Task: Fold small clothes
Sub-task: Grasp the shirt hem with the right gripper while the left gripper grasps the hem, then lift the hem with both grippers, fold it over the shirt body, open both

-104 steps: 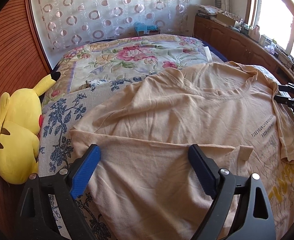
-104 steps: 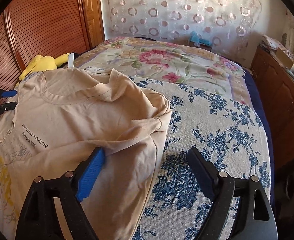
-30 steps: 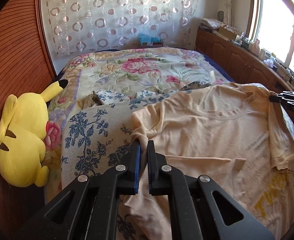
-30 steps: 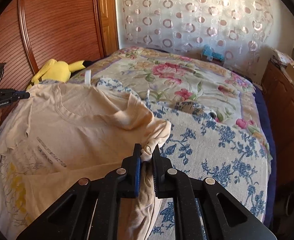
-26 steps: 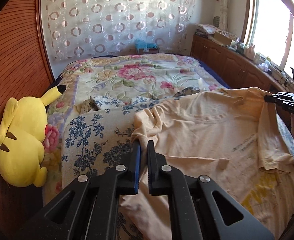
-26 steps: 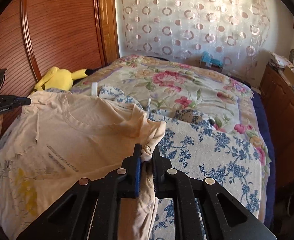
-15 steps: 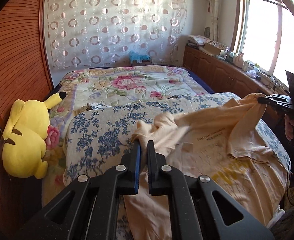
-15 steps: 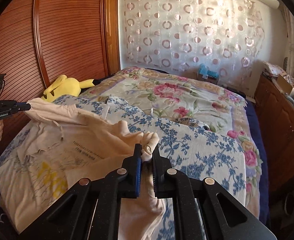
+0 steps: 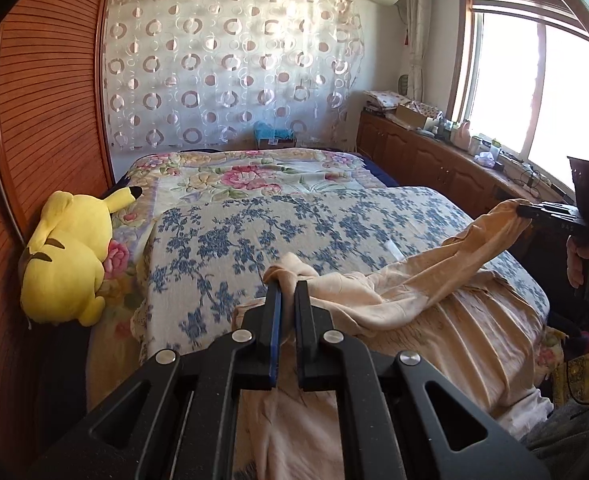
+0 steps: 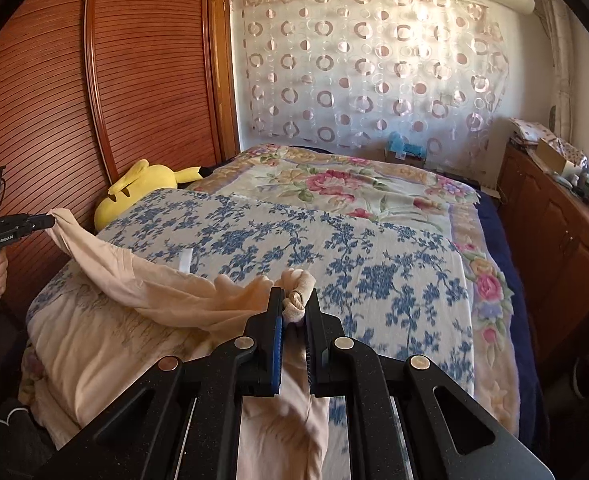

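Observation:
A beige T-shirt (image 9: 414, 296) hangs between my two grippers over the near end of the bed, its body draped down over the bed's edge. My left gripper (image 9: 286, 286) is shut on one bunched shoulder of it. My right gripper (image 10: 294, 300) is shut on the other bunched shoulder. In the left wrist view the right gripper (image 9: 526, 211) holds its end raised at the right. In the right wrist view the left gripper (image 10: 48, 222) holds its end raised at the left, and the shirt (image 10: 146, 280) sags between them.
The bed carries a blue-flowered cover (image 9: 294, 224) and a pink floral quilt (image 9: 254, 172) behind it. A yellow Pikachu plush (image 9: 66, 256) lies at the bed's left edge by the wooden wardrobe (image 9: 42, 120). Wooden cabinets (image 9: 434, 160) with clutter run under the window at right.
Both grippers shut on the shirt's shoulders, then lifted and pulled it back toward the near end of the bed. The blue-flowered cover it lay on now shows.

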Demonstrator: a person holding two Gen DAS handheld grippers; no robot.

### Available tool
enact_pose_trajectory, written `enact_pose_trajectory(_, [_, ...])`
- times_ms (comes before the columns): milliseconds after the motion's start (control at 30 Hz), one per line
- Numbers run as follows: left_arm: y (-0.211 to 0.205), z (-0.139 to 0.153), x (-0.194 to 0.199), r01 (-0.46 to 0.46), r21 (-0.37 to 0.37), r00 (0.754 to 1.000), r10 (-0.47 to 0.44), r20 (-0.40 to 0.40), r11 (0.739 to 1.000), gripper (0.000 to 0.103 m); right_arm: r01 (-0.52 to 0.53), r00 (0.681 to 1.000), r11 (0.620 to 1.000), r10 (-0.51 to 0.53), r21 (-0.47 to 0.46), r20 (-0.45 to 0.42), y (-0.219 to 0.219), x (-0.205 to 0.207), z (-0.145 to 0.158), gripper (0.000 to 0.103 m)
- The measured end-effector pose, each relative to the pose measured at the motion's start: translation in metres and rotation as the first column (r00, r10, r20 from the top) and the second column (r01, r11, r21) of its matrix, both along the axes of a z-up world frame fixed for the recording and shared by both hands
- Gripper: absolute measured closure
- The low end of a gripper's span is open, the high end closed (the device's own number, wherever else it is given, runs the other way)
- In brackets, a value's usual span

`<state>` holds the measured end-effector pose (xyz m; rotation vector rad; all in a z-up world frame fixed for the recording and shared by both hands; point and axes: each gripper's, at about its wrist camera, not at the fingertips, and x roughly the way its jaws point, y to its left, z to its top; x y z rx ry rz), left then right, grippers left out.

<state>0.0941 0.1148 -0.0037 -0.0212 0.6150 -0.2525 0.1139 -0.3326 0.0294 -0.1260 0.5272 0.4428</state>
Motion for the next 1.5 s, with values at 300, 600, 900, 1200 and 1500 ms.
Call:
enact_pose_trajectory(300, [-0.004,0.0,-0.083,0.006,-0.036,1.0,-0.006,0.01,0.999,0.096,0.016,0.999,0.999,-0.015,0.047,-0.03,-0.021,-0.078,-0.006,0.094])
enact_pose_trajectory(600, [-0.003,-0.019,-0.115,-0.005,0.009,0.998,0.005,-0.064,1.0,0.096,0.02,0.998,1.0,-0.019,0.017,-0.061,-0.03,-0.125,0.0,0.094])
enact_pose_trajectory(900, [-0.006,-0.04,-0.118,-0.022,0.078,0.993,0.031,-0.114,0.997,0.096,0.01,0.987,1.0,-0.011,-0.006,-0.158,-0.024,-0.13,-0.02,0.094])
enact_pose_trajectory(1200, [-0.007,-0.037,-0.114,-0.023,0.069,0.996,0.029,-0.083,0.997,0.085,0.01,0.978,1.0,-0.014,-0.02,-0.209,-0.025,-0.126,-0.028,0.094])
enact_pose_trajectory(1500, [-0.003,-0.022,-0.105,-0.052,0.047,0.998,0.053,-0.016,0.998,0.019,-0.016,0.98,0.999,0.007,-0.045,-0.2,-0.018,-0.135,-0.027,0.094])
